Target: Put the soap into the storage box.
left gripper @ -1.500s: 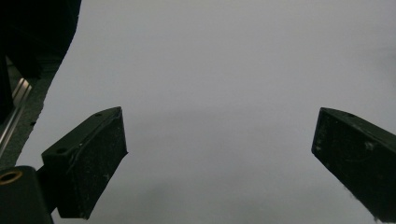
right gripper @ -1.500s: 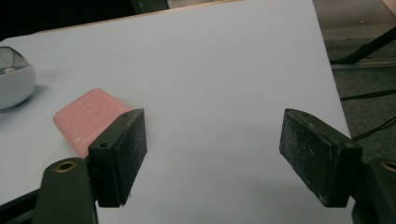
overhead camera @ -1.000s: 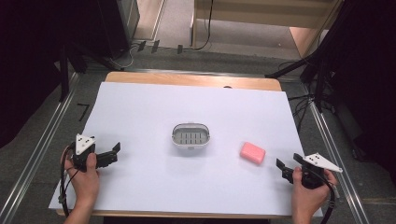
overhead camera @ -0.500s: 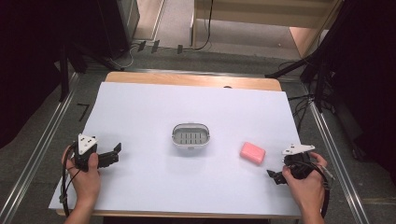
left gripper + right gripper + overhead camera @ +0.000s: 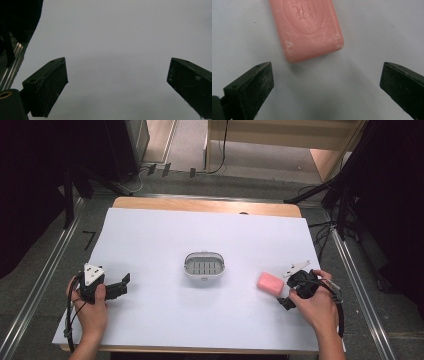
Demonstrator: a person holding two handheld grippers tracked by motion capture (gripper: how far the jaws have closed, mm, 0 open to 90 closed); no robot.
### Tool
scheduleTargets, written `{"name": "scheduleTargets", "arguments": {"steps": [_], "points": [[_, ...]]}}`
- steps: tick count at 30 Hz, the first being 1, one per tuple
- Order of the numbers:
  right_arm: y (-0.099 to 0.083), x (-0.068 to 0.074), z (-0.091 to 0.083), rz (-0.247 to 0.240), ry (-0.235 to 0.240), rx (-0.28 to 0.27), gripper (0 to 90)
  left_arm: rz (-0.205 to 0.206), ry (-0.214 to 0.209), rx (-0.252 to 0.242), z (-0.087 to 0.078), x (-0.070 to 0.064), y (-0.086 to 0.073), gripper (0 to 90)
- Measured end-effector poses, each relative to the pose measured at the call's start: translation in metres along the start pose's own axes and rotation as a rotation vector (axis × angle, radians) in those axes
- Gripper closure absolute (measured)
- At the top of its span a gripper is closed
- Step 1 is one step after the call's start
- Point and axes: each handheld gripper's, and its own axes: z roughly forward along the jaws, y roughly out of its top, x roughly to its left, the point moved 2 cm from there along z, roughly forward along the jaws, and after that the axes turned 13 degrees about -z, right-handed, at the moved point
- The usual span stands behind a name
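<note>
We saw a table (image 5: 200, 206) covered by a large white sheet (image 5: 165, 245) that took up the middle of the high view, with a strip of bare wood along its far edge. Near the centre of the frame sat a small grey oval dish (image 5: 204, 265) with slots in its floor, nothing in it.

At the lower right of the high view a hand held the right gripper (image 5: 287, 296), tilted down toward the sheet. In the right gripper view its jaws stood wide apart, holding nothing, with bare sheet between the tips. The pink soap bar (image 5: 305, 27) lay flat on the sheet at the upper middle of that view, just ahead of the jaws and not touched by either one. In the high view the bar lay to the right of the dish and well apart from it, just beside the gripper.

At the lower left another hand held the left gripper (image 5: 121, 286) low over the sheet, its jaws likewise spread wide and empty, pointing toward the frame's middle.
</note>
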Motion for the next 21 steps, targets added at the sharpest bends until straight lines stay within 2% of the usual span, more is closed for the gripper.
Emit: {"name": "scheduleTargets", "arguments": {"steps": [16, 21], "points": [[0.033, -0.001, 0.009, -0.106, 0.05, 0.059, 0.0, 0.009, 0.005, 0.003, 0.0, -0.001, 0.0, 3.6], [0.042, 0.0, 0.013, -0.132, 0.072, 0.078, 5.8, 0.009, 0.006, 0.001, 0.001, -0.001, 0.0, 3.6]]}}
